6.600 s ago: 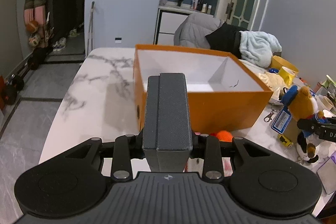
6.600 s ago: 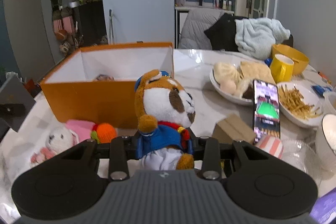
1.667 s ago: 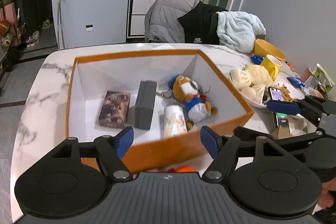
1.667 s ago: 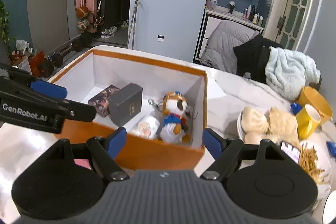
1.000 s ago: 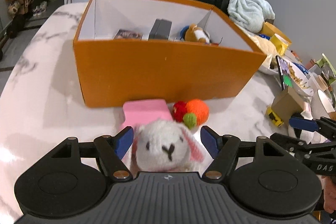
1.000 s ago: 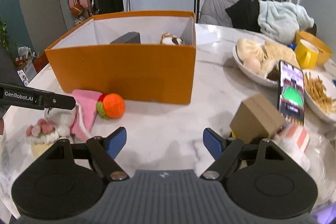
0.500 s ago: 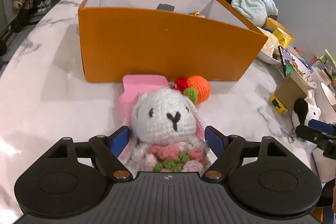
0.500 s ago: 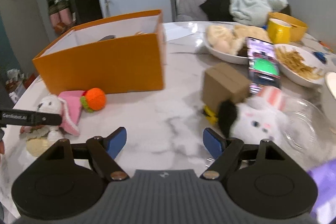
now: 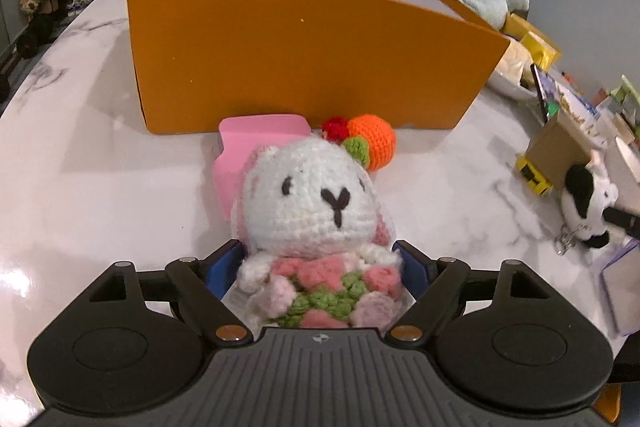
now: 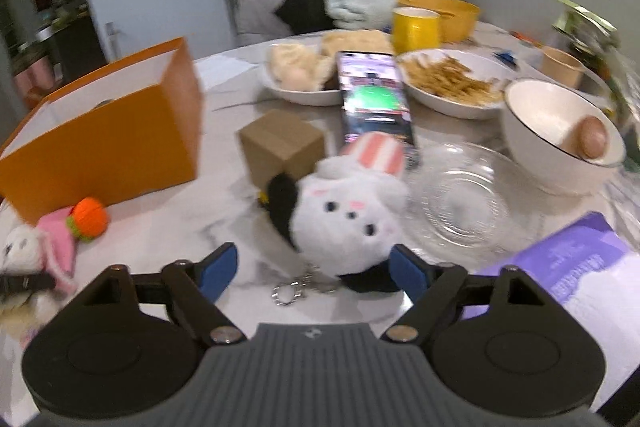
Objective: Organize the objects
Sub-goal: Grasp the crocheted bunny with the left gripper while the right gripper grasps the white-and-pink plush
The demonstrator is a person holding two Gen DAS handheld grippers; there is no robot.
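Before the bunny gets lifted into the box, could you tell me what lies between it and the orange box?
In the left wrist view, a pink block and a crocheted orange fruit lie between the bunny and the orange box.

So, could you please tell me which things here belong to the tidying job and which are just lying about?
Job in hand:
- orange box
- crochet bunny, between the open left gripper jaws
- black-and-white plush, between the open right gripper jaws
- crochet orange
- pink case

Just lying about:
- phone
- fries bowl
- yellow mug
- glass dish

Crochet rabbit before box; phone between bowls.
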